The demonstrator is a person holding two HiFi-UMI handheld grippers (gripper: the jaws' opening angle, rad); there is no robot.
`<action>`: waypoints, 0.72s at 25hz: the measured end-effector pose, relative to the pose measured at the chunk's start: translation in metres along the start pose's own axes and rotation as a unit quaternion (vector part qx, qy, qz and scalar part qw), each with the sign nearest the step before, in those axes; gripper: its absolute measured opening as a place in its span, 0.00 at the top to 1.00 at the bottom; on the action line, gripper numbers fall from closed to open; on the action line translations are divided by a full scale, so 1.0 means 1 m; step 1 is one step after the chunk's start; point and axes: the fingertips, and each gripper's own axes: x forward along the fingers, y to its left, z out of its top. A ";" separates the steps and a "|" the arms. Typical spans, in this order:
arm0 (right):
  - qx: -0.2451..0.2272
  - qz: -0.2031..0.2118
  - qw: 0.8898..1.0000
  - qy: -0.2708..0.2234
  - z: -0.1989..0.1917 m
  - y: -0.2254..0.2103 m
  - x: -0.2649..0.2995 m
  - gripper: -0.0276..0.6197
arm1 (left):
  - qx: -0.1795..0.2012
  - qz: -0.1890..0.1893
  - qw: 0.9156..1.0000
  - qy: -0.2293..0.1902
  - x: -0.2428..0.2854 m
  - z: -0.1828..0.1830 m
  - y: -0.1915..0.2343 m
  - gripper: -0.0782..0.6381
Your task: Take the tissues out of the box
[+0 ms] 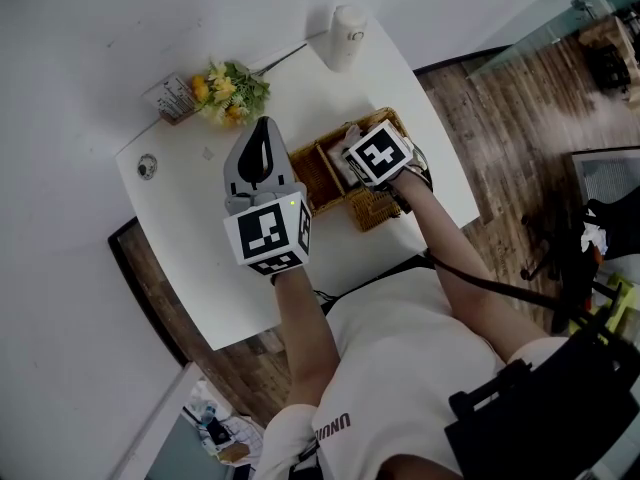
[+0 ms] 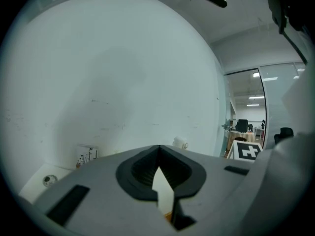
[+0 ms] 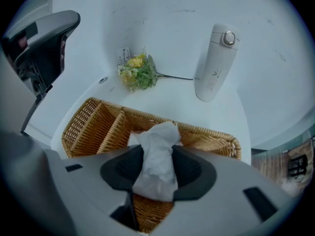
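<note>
Two tools: my right tool is angling down over the wicker basket on the tabletop, pinching a tissue rising from it; my left tool is hovering level alongside, jaws closed, empty.

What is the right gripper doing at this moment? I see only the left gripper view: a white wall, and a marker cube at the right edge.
Observer: The right gripper has its jaws closed on a white tissue, just above a wicker basket.
Operator: Where is my left gripper relative to that basket?
Observer: In the head view the left gripper is at the basket's left end, held above the white table.
Operator: Is anything else near the basket?
Observer: A white bottle stands behind it, and yellow flowers lie near the wall.
</note>
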 end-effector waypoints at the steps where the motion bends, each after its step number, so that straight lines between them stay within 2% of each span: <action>1: -0.001 0.003 1.000 -0.002 0.001 0.001 0.000 0.67 | 0.000 0.000 1.000 0.000 0.000 0.000 0.000 0.87; 8: -0.009 0.008 1.000 -0.020 0.002 0.005 -0.001 0.79 | -0.001 0.005 1.000 0.001 -0.005 0.000 0.005 0.87; 18: -0.031 0.000 0.999 -0.044 0.003 0.009 -0.008 0.86 | 0.008 0.005 1.000 0.005 -0.015 -0.001 0.006 0.87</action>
